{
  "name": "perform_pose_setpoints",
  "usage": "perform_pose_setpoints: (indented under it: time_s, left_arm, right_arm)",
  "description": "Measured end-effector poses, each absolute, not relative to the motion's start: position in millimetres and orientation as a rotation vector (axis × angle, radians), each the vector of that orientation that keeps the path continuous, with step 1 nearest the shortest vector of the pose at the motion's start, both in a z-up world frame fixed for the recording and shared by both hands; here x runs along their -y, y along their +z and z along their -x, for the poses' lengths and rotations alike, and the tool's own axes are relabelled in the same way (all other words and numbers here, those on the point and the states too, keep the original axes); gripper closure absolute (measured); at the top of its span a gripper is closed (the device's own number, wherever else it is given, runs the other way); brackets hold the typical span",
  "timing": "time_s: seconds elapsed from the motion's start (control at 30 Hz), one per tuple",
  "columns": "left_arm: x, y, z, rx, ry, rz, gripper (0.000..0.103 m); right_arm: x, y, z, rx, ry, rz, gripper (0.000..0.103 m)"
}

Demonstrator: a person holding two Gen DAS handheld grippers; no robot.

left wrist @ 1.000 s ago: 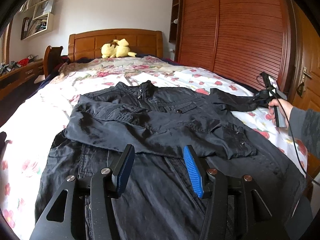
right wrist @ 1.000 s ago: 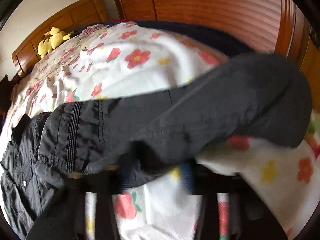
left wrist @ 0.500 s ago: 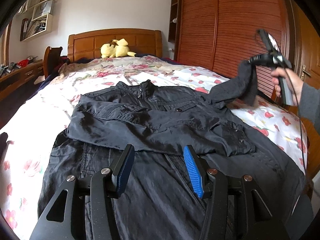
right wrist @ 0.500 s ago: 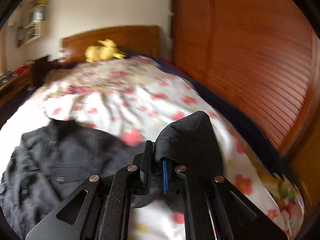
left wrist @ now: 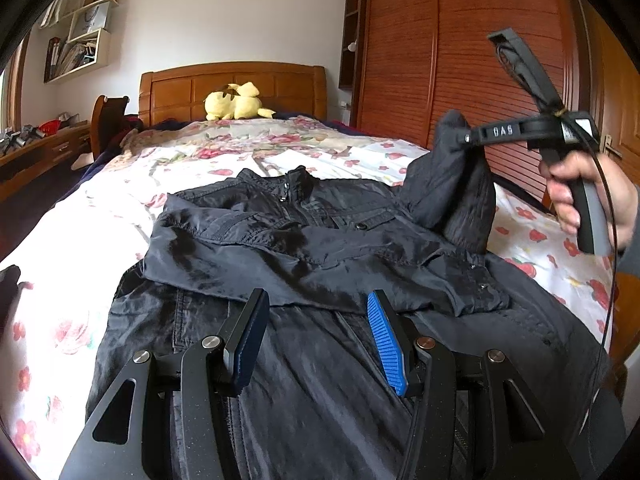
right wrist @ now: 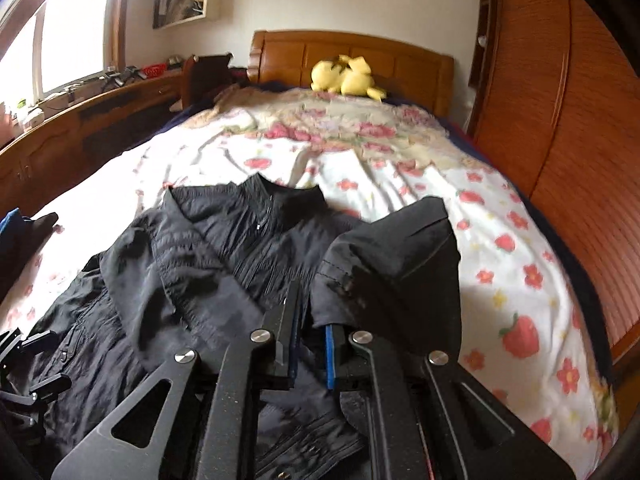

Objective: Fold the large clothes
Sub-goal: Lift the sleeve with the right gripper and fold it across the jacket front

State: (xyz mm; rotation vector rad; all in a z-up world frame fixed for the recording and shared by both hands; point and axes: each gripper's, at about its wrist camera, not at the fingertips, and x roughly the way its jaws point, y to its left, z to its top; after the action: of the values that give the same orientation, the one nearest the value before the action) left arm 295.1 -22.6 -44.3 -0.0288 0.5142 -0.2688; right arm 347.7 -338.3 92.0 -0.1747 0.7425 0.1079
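Right gripper (right wrist: 310,330): jaws drawn close together, pinching the end of the jacket's right sleeve (right wrist: 394,264), which hangs lifted off the bedding and bunched above the garment's right shoulder area; the same gripper (left wrist: 466,138) is seen from the left wrist view, gripped by the person's right hand (left wrist: 580,192), with the sleeve (left wrist: 452,196) draped down from its tips. Left gripper (left wrist: 316,336): fingers spread wide apart, holding nothing, hovering over the lower front of the black jacket (left wrist: 304,264). Jacket lies face up on the floral bedspread (left wrist: 224,152), collar toward the wooden headboard (left wrist: 232,88), its left sleeve folded across the chest. Yellow plush toy (left wrist: 236,102) rests at the head of the bed. Wooden wardrobe doors (left wrist: 460,56) stand along the right side of the bed.
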Motion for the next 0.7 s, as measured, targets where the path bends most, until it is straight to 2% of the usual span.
perform_pose_setpoints:
  time_s: [0.17,0.2,0.23,0.33,0.7]
  left_arm:
    - [20.4,-45.2,-294.4,-0.512,-0.266,0.036,0.05]
    - [20.6,-45.2,-294.6,-0.512,-0.266,0.036,0.05]
    - [21.0,-45.1,-294.8,-0.511,-0.265,0.035,0.05]
    - [21.1,-43.9,-293.8,-0.505,-0.263,0.034,0.05]
    - [19.1,-41.6,-290.1,-0.494,-0.258,0.032,0.05]
  right_arm:
    - [327.1,89.1,-338.7,-0.755,0.082,0.22,0.093]
    - [326.3,88.3,-336.9,-0.764,0.081,0.222,0.087]
    - [325.5,89.0,-334.4,-0.77,0.08,0.224,0.073]
    - [323.8,94.1,-321.1,-0.76,0.054,0.237,0.065]
    - [312.8,86.9,-286.6,-0.858,0.117,0.262,0.062]
